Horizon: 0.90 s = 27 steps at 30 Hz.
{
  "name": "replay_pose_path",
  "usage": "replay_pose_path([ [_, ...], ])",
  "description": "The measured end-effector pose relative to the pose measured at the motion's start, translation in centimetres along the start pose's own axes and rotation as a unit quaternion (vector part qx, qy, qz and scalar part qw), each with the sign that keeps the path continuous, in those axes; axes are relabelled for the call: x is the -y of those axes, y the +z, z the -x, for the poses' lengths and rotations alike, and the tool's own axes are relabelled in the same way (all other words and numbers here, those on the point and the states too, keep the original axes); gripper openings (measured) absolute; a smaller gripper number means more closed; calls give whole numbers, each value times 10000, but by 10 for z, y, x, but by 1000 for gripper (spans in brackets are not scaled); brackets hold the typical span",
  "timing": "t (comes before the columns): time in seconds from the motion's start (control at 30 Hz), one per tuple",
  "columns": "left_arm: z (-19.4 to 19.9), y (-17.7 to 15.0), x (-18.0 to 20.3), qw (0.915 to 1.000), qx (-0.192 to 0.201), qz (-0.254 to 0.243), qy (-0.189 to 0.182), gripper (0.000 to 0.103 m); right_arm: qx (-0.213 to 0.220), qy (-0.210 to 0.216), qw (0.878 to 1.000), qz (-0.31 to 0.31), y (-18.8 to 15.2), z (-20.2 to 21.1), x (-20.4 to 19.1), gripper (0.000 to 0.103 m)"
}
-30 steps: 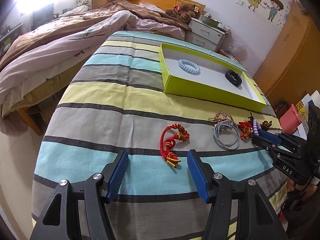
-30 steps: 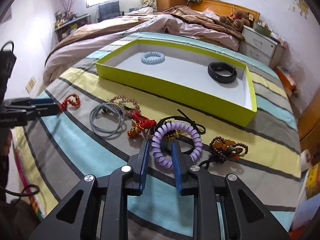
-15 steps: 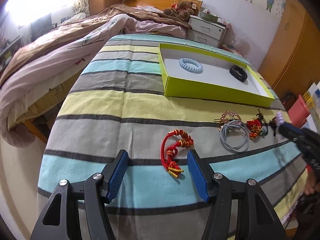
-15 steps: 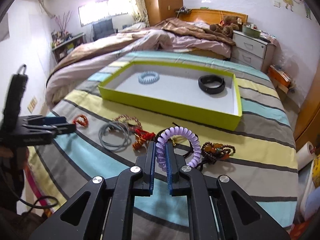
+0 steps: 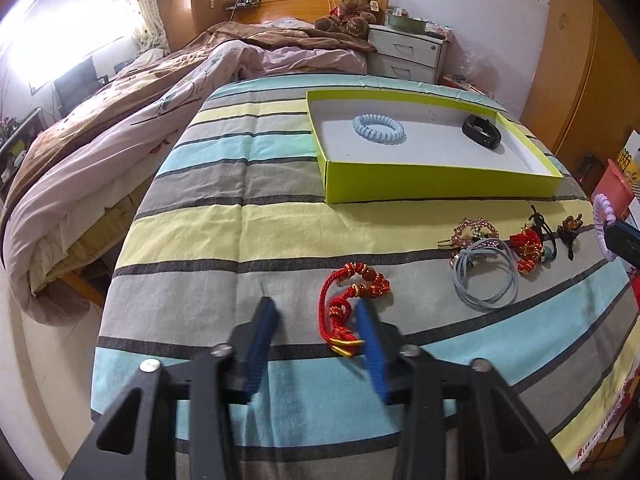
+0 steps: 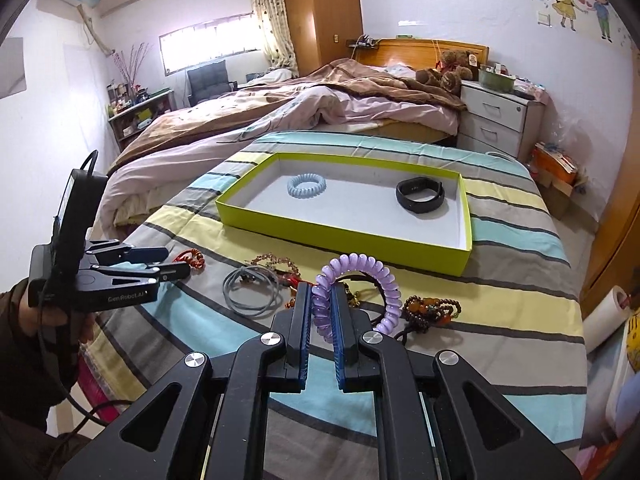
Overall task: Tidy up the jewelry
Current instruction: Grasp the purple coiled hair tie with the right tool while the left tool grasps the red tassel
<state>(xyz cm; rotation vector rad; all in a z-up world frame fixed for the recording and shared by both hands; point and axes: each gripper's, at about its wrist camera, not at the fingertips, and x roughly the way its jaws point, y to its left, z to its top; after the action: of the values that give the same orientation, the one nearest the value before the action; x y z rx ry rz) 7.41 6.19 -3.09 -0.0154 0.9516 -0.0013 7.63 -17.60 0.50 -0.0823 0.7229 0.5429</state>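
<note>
Right claw (image 6: 320, 312) clamped on the purple spiral hair tie (image 6: 360, 280), lifted off the striped cloth (image 6: 500, 332) near the lime-green tray (image 6: 340, 240) (blue spiral tie (image 6: 306, 186) and black wristband (image 6: 420, 194) already inside). Left claw (image 5: 316, 320) half-closed, jaws just narrowing beside the red knotted cord bracelet (image 5: 352, 300); right pad at the cord, no grip visible
</note>
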Motion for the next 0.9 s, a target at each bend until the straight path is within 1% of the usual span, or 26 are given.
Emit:
replay_pose_path([
  [0.07, 0, 1, -2, 10000, 7, 21, -2, 27, -10, 5, 10000, -10, -1, -1, 1, 10],
  [0.1, 0, 2, -3, 10000, 8, 45, -6, 24, -7, 9, 10000, -25, -2, -1, 1, 10],
  [0.13, 0, 2, -3, 10000, 6, 63, -28, 17, -5, 14, 10000, -35, -2, -1, 1, 10],
  [0.17, 0, 2, -4, 10000, 7, 66, -53, 14, -3, 13, 10000, -42, -2, -1, 1, 10],
  [0.4, 3, 2, -8, 9995, 92, 234, -197, 13, 19, -9, 9999, -150, -2, 0, 6, 10],
  [0.9, 28, 13, 0, 9978, 446, 219, -430, 13, 134, -72, 9996, -247, 1, 6, 11, 10],
])
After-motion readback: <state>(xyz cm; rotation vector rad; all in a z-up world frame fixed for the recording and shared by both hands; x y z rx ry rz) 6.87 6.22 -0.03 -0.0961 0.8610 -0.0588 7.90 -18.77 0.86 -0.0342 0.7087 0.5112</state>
